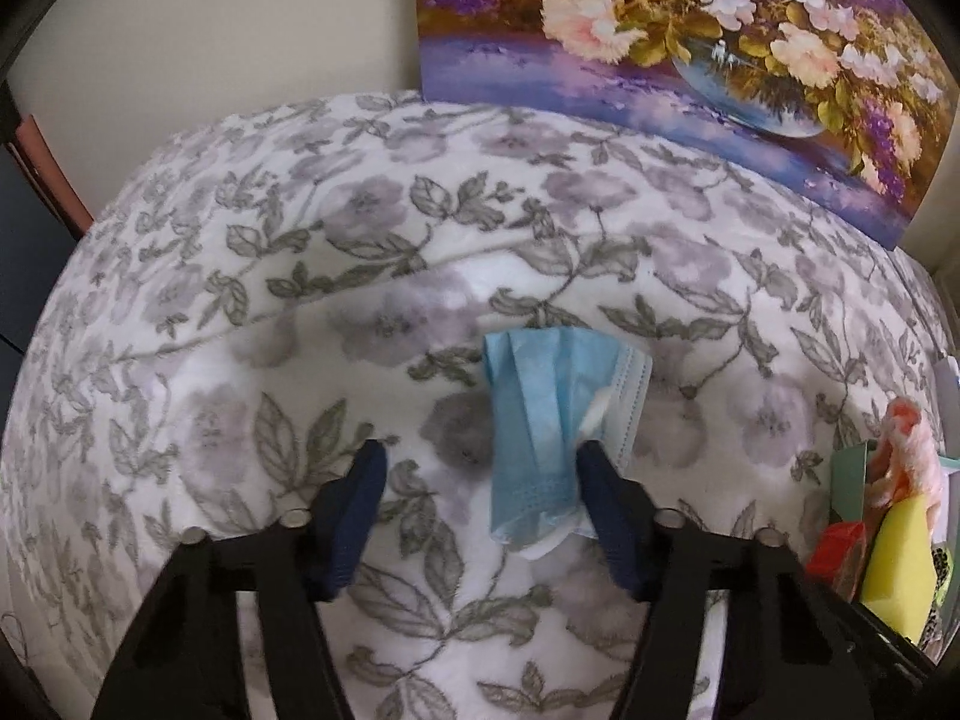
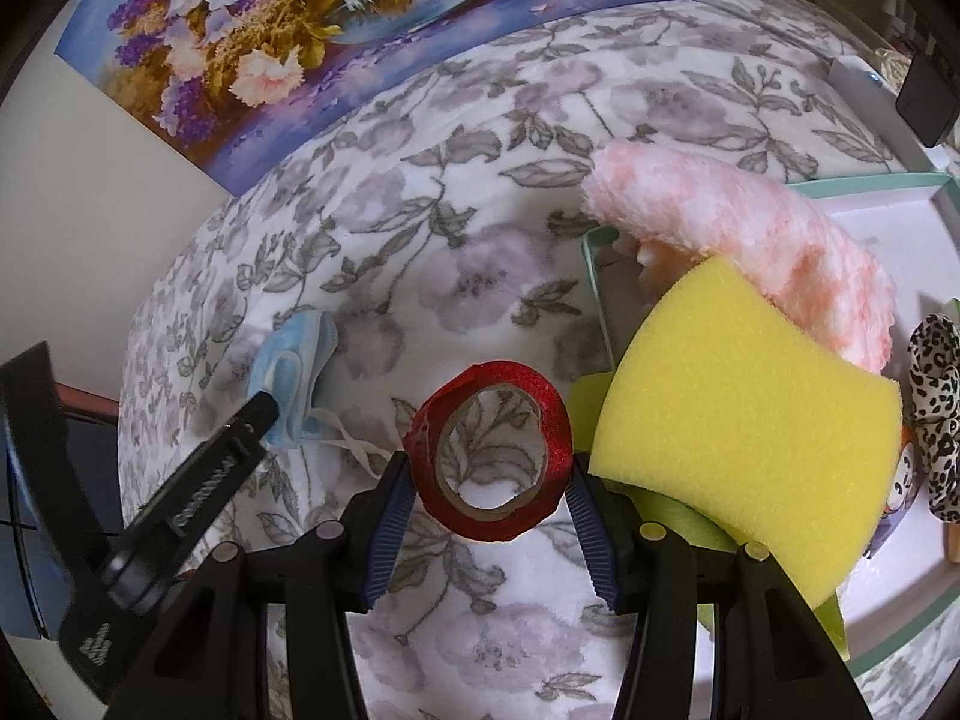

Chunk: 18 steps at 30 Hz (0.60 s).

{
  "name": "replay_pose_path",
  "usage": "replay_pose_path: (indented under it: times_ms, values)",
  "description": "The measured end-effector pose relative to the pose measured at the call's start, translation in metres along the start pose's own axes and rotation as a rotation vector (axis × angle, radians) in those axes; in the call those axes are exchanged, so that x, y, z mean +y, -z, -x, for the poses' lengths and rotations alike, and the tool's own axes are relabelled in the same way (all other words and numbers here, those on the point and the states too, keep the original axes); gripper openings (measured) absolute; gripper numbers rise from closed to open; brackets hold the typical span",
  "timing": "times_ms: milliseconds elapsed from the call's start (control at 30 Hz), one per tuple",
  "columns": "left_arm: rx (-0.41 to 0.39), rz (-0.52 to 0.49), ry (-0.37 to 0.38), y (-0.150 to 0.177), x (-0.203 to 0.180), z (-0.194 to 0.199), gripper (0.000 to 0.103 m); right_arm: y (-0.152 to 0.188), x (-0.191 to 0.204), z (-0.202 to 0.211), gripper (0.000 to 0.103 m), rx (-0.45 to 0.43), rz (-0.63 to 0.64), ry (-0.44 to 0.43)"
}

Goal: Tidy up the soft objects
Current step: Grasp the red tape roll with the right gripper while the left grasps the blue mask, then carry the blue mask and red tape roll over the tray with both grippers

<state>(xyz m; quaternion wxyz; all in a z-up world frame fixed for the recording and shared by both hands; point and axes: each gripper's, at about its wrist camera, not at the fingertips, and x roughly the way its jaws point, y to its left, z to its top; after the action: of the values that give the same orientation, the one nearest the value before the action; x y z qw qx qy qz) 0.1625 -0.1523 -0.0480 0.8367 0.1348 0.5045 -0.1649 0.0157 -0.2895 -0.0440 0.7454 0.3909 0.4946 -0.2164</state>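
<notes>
A crumpled blue face mask (image 1: 555, 426) lies on the floral blanket (image 1: 360, 240). My left gripper (image 1: 480, 468) is open around it, with the right finger (image 1: 606, 510) touching the mask's edge. The mask also shows in the right wrist view (image 2: 294, 372), under the left gripper's tip. My right gripper (image 2: 489, 480) is shut on a red tape roll (image 2: 489, 450) and holds it above the blanket, just left of a tray (image 2: 870, 192). A yellow sponge (image 2: 738, 414) and a fluffy pink cloth (image 2: 750, 240) lie in the tray.
A leopard-print item (image 2: 936, 402) sits at the tray's right side. A flower painting (image 1: 690, 60) leans against the wall behind the blanket. The tray with the sponge (image 1: 894, 558) shows at the right edge of the left wrist view. A dark device (image 2: 927, 96) lies far right.
</notes>
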Motion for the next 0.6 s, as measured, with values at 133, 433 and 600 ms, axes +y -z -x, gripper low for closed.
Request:
replay_pose_path:
  times_ms: [133,433,600]
  values:
    - [0.023,0.006,0.031,0.004,0.000,-0.010,0.012,0.000,0.001,0.000,0.054,0.002,0.004,0.002]
    - [0.033,0.029,0.079,0.005,0.005,-0.007,0.007,0.002,0.004,0.004,0.054,-0.004,0.014,0.005]
    - [0.004,0.045,0.073,0.003,0.017,0.007,0.007,0.004,0.008,0.013,0.054,-0.022,0.028,0.000]
